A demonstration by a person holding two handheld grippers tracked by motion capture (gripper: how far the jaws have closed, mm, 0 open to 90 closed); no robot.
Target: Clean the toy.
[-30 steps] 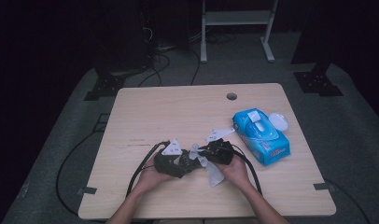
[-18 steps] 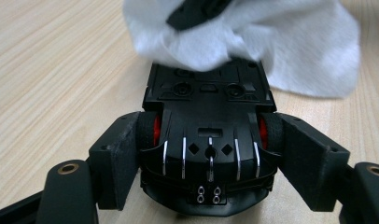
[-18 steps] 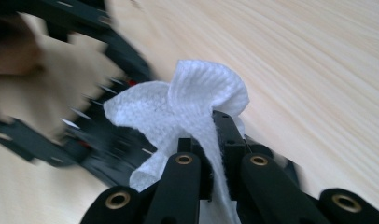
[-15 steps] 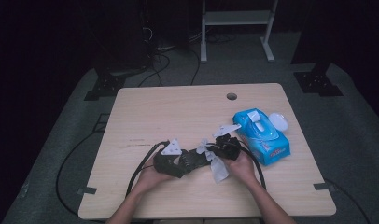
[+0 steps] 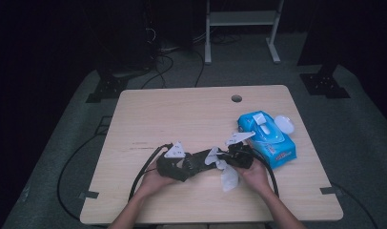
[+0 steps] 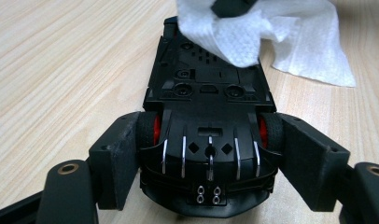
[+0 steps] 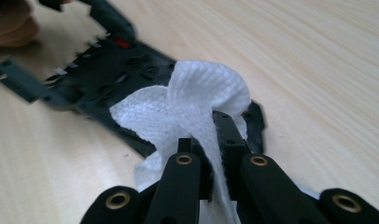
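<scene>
Toy car [image 6: 208, 135] lying belly-up on the table [image 5: 182, 114], being wiped with a white wipe [image 7: 192, 105]

Nearest the person, the left gripper [image 6: 208, 158] is clamping the black toy car across its rear, a pad pressing on each red-hubbed wheel, while the right gripper [image 7: 215, 154] is pinching the wipe tight between its closed jaws and pressing it onto the car's front underside; a loose tail of wipe is trailing onto the wood, and farther off to the right a blue wipes pack [image 5: 267, 136] is sitting near the table edge with a white lid [image 5: 284, 124] just beside it
</scene>
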